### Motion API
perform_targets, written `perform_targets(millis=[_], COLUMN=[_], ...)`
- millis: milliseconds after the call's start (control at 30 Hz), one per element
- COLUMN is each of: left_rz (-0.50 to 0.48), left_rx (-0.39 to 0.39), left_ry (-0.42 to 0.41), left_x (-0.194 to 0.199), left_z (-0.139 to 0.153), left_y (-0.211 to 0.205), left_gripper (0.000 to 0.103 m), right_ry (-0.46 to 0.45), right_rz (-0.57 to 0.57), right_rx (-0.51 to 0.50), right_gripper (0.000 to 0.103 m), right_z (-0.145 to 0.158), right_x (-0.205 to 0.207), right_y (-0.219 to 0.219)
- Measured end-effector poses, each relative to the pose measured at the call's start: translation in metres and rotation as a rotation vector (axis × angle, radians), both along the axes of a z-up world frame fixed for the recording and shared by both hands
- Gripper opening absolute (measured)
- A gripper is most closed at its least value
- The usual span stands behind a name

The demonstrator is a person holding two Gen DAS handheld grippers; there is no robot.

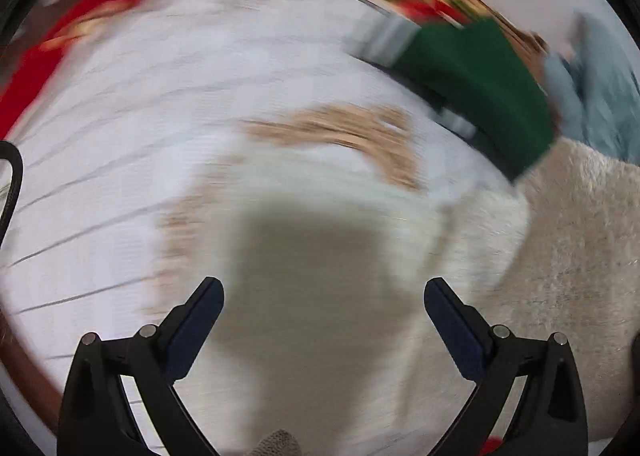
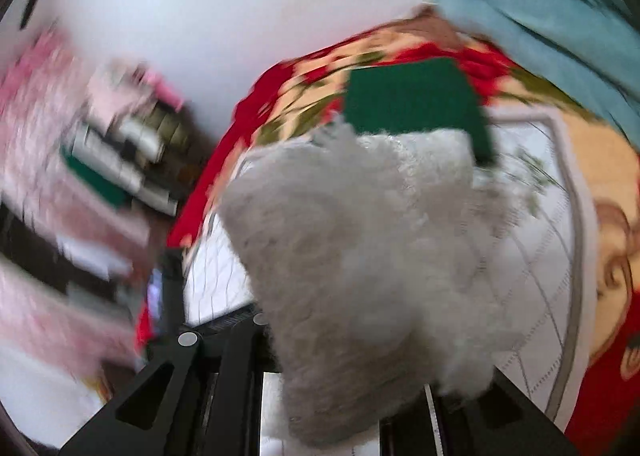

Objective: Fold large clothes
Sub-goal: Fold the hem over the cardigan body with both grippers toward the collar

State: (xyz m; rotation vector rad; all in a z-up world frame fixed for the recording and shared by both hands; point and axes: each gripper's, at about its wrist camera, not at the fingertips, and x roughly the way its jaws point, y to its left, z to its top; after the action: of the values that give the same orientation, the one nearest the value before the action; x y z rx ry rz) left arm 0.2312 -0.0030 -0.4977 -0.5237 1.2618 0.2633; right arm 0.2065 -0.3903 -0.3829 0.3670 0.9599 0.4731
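Fleece garment (image 2: 360,256) hangs bunched from the right gripper (image 2: 340,408), jaws clamped on its near edge above the bed (image 2: 552,256). Left gripper (image 1: 324,296) hovers with jaws apart, the garment's remainder lying just right of it.

No text, label, brand, number or sign can be read in either view; both are blurred by motion
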Motion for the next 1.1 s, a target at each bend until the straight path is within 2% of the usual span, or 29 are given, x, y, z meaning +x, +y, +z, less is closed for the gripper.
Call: perform_targets(millis=[133, 167, 233, 400, 533, 633, 667, 700, 767, 833, 900, 1000, 1100], left_rz=[0.15, 0.188, 0.248, 0.34, 0.354, 0.325, 0.312, 0.294, 0.25, 0.19, 0.128, 0.033, -0.027], left_rx=[0.093, 0.106, 0.129, 0.204, 0.189, 0.147, 0.131, 0.116, 0.095, 0.082, 0.082, 0.102, 0.15], left_ry=[0.006, 0.009, 0.018, 0.057, 0.04, 0.002, -0.011, -0.028, -0.061, -0.079, -0.081, -0.032, 0.074], left_x=[-0.073, -0.09, -0.116, -0.157, -0.165, -0.16, -0.153, -0.148, -0.134, -0.118, -0.1, -0.079, -0.075], left_z=[0.019, 0.02, 0.023, 0.018, 0.023, 0.037, 0.041, 0.047, 0.06, 0.065, 0.061, 0.032, -0.012], left_y=[0.069, 0.084, 0.109, 0.149, 0.153, 0.144, 0.141, 0.136, 0.121, 0.106, 0.087, 0.056, 0.034], left_gripper=[0.103, 0.103, 0.103, 0.103, 0.103, 0.103, 0.103, 0.103, 0.103, 0.103, 0.103, 0.103, 0.103], right_ry=[-0.036, -0.04, -0.004, 0.067, 0.152, 0.165, 0.191, 0.221, 0.294, 0.367, 0.412, 0.419, 0.376], right_rz=[0.217, 0.292, 0.369, 0.554, 0.616, 0.667, 0.694, 0.708, 0.72, 0.698, 0.586, 0.439, 0.361], right_rx=[-0.075, -0.105, -0.121, -0.239, -0.301, -0.289, -0.275, -0.254, -0.201, -0.159, -0.162, -0.17, -0.212], right_gripper=[0.015, 0.015, 0.015, 0.014, 0.017, 0.036, 0.048, 0.054, 0.062, 0.062, 0.062, 0.062, 0.061], right_z=[-0.003, -0.013, -0.032, -0.109, -0.159, -0.147, -0.136, -0.129, -0.113, -0.1, -0.086, -0.076, -0.079], right_x=[-0.034, -0.048, -0.067, -0.122, -0.131, -0.133, -0.131, -0.131, -0.128, -0.119, -0.099, -0.062, -0.023], right_y=[0.084, 0.112, 0.143, 0.207, 0.231, 0.234, 0.231, 0.227, 0.211, 0.188, 0.158, 0.127, 0.123])
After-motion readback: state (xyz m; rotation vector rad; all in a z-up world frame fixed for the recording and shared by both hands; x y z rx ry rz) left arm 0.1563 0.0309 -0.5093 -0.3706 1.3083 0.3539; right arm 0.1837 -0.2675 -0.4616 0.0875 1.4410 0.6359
